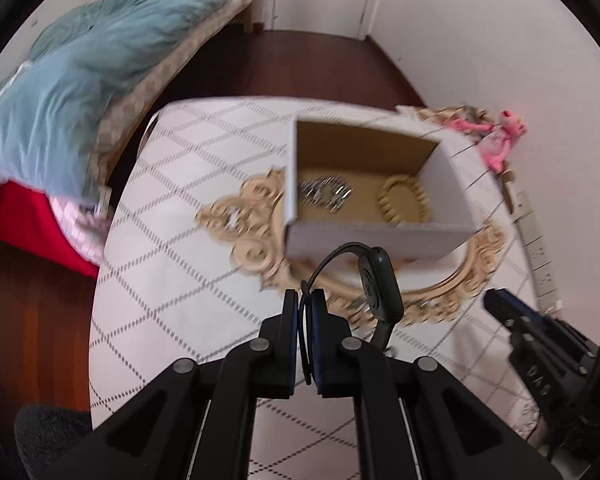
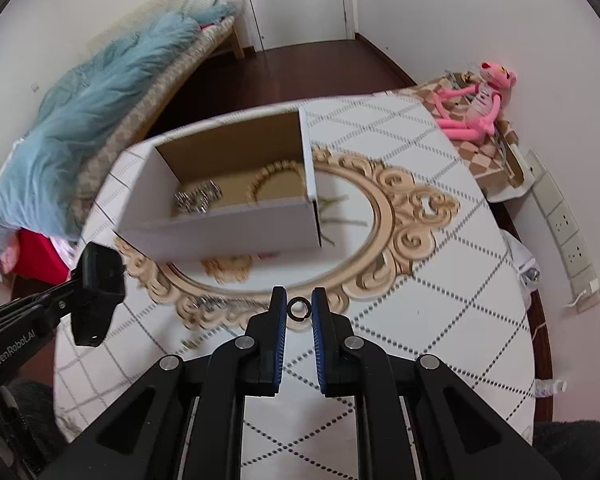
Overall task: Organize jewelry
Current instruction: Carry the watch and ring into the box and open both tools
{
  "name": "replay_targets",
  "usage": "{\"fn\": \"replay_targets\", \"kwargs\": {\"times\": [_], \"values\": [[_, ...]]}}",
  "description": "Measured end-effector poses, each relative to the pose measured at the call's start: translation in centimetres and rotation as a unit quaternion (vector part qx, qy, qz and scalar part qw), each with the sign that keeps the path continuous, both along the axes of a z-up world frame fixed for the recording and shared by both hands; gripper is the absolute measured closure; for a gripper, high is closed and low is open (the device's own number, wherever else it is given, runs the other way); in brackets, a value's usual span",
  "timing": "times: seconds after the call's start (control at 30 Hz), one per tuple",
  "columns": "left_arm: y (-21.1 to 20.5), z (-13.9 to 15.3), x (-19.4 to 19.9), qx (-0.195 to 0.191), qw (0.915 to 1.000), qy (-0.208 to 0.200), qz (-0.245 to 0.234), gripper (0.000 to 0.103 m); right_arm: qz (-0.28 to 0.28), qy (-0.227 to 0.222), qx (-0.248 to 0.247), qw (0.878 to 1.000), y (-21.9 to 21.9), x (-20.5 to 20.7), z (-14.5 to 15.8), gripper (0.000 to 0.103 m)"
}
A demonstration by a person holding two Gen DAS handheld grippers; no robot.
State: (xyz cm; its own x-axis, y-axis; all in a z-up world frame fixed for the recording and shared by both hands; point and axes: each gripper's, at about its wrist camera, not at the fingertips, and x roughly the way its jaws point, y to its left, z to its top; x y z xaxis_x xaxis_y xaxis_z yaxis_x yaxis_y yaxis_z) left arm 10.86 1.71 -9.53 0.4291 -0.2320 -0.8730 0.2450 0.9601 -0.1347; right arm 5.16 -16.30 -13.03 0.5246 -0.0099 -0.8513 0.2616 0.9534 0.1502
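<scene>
Partly done, by the look of it. Already lying inside the open white box (image 1: 380, 236), on the table (image 2: 440, 300): a silver bracelet (image 1: 326, 194) at the left and a gold beaded bracelet (image 1: 402, 200) at the right.

Left gripper (image 1: 303, 300): jaws pressed together on the thin strap of a black watch (image 1: 380, 284), held up off the table, just in front of the box's near wall and not yet over the opening. Judged to be the piece next due for the box.

Right gripper (image 2: 299, 296): jaws a narrow gap apart, with a small dark ring (image 2: 299, 307) showing between the tips. Could not tell whether the ring was pinched or merely lay on the table beneath. Hovered low over the lower edge of the ornate gold pattern, nearer than the box.

Still outside the box: the watch, the ring, and what seemed a blurred silver chain (image 2: 216, 302) on the table near the pattern's edge. Roughly halfway, then, with at least three pieces left to place.
</scene>
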Motion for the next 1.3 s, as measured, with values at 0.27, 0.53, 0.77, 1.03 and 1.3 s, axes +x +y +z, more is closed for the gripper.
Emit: {"fn": "replay_targets", "kwargs": {"times": [0.27, 0.53, 0.77, 1.03, 1.3], "values": [[-2.2, 3.3, 5.0, -0.041, 0.9991, -0.002, -0.013, 0.099, 0.025, -0.028, 0.032, 0.999, -1.3, 4.5, 4.1, 0.09], [-4.0, 2.0, 10.8, -0.048, 0.9971, 0.045, -0.04, 0.099, 0.047, 0.007, 0.079, 0.996, -3.3, 11.4, 3.0, 0.09], [-5.3, 0.3, 13.4, -0.007, 0.9939, 0.103, -0.04, 0.087, 0.069, 0.068, 0.086, 0.992, -3.6, 15.2, 1.2, 0.089], [-4.1, 2.1, 12.8, 0.024, 0.9986, 0.046, -0.007, 0.023, 0.063, 0.08, 0.053, 0.993, -4.0, 14.5, 1.3, 0.043], [-2.2, 1.0, 10.5, 0.064, 0.9976, 0.011, 0.025, 0.0, 0.051, 0.108, -0.025, 0.993, -3.2, 12.6, 0.5, 0.008]]}}
